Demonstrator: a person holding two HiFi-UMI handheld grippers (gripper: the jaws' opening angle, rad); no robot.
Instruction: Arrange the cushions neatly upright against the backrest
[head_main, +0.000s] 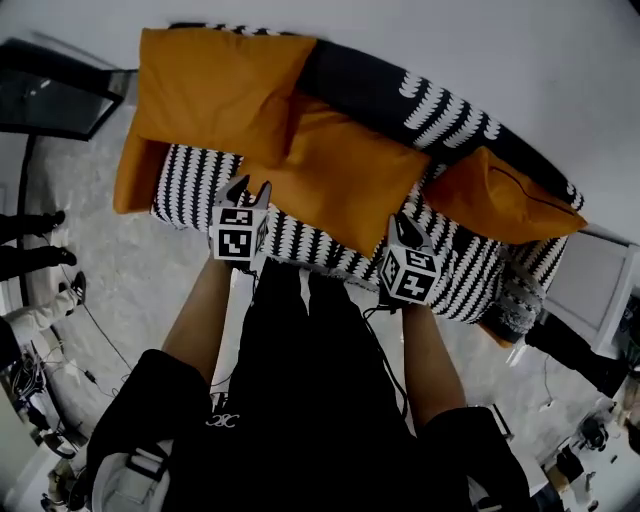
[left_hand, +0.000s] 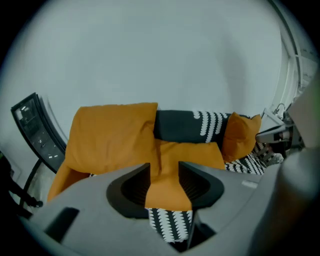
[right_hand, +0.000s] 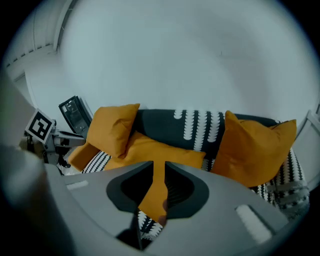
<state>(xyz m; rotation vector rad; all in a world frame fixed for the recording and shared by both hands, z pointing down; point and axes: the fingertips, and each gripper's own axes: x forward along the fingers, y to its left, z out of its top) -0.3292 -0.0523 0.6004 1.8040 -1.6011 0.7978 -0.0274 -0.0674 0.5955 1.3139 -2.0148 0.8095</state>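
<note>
Three orange cushions lie on a black-and-white patterned sofa (head_main: 190, 180). The left cushion (head_main: 215, 90) leans on the dark backrest (head_main: 400, 95) at the sofa's left end. Flat on the seat lies the middle cushion (head_main: 340, 175). The right cushion (head_main: 500, 200) slumps against the backrest. My left gripper (head_main: 250, 190) hovers over the seat's front edge beside the middle cushion's left corner, jaws apart and empty (left_hand: 169, 172). Near that cushion's front right corner is my right gripper (head_main: 405, 228), its jaws a narrow gap apart with nothing in them (right_hand: 159, 172).
A dark glass-fronted stand (head_main: 50, 95) is left of the sofa and a white side table (head_main: 600, 285) is at its right end. Cables and small clutter lie on the floor at both sides. Someone's feet (head_main: 30, 240) show at the far left.
</note>
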